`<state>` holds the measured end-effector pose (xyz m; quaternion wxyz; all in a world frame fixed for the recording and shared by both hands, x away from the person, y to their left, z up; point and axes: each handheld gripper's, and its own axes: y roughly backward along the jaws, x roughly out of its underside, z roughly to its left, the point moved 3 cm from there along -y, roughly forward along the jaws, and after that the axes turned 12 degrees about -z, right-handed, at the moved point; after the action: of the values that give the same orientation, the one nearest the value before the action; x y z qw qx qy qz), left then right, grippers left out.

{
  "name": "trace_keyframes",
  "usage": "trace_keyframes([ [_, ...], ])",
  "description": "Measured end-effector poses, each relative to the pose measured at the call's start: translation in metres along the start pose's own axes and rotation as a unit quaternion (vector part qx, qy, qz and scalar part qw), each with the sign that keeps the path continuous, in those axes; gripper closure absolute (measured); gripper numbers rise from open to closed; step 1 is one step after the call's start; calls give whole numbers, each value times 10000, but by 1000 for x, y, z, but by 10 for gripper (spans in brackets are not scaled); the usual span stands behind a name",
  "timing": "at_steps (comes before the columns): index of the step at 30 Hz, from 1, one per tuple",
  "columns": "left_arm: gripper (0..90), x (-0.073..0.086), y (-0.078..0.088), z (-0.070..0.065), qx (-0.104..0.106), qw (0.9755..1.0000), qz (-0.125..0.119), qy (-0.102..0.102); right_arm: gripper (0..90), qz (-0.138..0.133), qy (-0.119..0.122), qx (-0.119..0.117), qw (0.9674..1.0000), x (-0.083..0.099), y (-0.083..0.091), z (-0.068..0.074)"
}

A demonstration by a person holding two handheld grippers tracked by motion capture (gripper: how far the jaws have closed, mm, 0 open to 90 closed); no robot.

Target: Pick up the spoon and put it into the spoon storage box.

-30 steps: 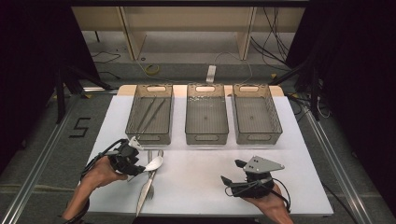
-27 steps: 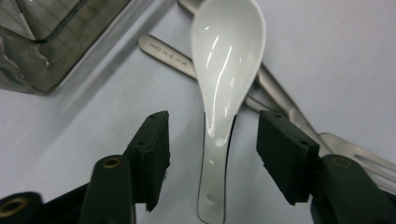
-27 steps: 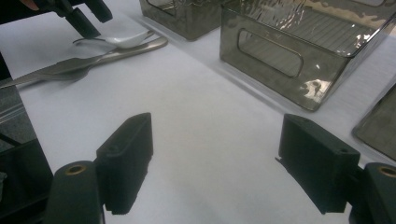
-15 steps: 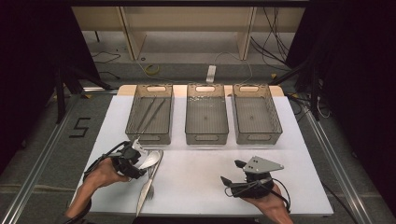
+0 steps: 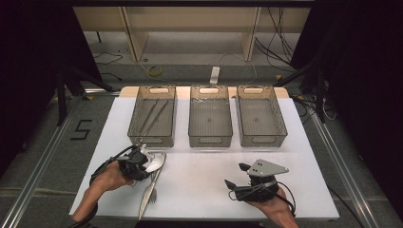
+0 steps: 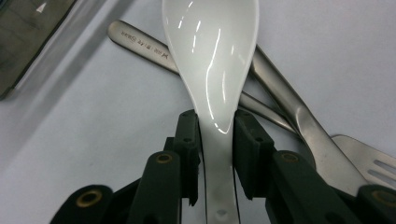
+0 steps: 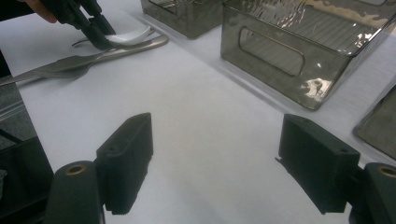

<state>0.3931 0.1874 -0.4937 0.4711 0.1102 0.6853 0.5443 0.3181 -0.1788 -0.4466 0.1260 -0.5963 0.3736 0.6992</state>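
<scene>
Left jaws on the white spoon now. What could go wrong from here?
1. The left gripper has just been closing on the white spoon, gripping its glossy, narrow handle; it may slip or swing on lifting.
2. The spoon lies across the steel cutlery; lifting it may drag or shift those pieces.
3. The left bin, already holding thin utensils, stands close ahead; a swinging bowl could clip its wall.
</scene>
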Motion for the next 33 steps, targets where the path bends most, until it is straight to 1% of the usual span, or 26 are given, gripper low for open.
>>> trace_keyframes([
  [3,727,0,0,0,8,10000,0,57,271,16,4,0,10000,0,0,0],
  [6,732,-1,2,2,2,9998,-91,197,271,1,-2,-3,10000,0,0,0],
  [7,733,-2,3,3,-8,9995,-166,264,271,11,-10,0,10000,0,0,0],
  [10,738,-4,8,6,30,9981,-378,481,271,-5,-6,-4,10000,0,0,0],
  [11,740,-4,9,6,39,9976,-415,556,271,-2,-27,3,10000,0,0,0],
  [13,747,-5,12,8,68,9972,-447,599,271,9,-18,8,10000,0,1,0],
  [15,758,-6,14,9,122,9956,-542,756,271,-21,-13,8,10000,0,1,-1],
  [16,764,-6,15,9,135,9950,-583,797,271,-12,-15,9,10000,0,1,-1],
  [17,770,-7,16,10,146,9949,-601,794,271,3,-23,13,10000,0,1,-1],
  [18,777,-8,18,10,135,9943,-643,843,271,1,-16,15,10000,0,1,-1],
  [19,788,-9,19,9,122,9940,-679,850,271,-15,-22,11,10000,0,1,-1],
  [20,841,-10,21,10,94,9935,-732,867,271,-26,-13,4,10000,0,1,-1],
  [21,844,-11,22,10,112,9930,-763,898,271,-8,-25,9,10000,0,1,-1],
  [22,844,-11,22,9,191,9929,-736,912,271,0,-32,14,10000,0,1,-1],
  [25,845,-12,23,7,223,9933,-771,833,271,-6,-27,6,10000,0,1,-1],
  [26,845,-14,23,6,203,9933,-792,814,271,-4,-37,12,10000,0,1,-1],
  [30,845,-20,28,2,185,9928,-932,727,271,-20,-30,16,10000,0,1,-1],
  [31,845,-22,29,0,200,9922,-984,738,271,-10,-26,21,10000,0,1,-2],
  [32,845,-24,31,-1,211,9921,-1028,687,271,-7,-30,31,10000,1,1,-2],
  [33,845,-27,32,-2,210,9915,-1085,681,271,-26,-51,35,10000,0,1,-2],
])
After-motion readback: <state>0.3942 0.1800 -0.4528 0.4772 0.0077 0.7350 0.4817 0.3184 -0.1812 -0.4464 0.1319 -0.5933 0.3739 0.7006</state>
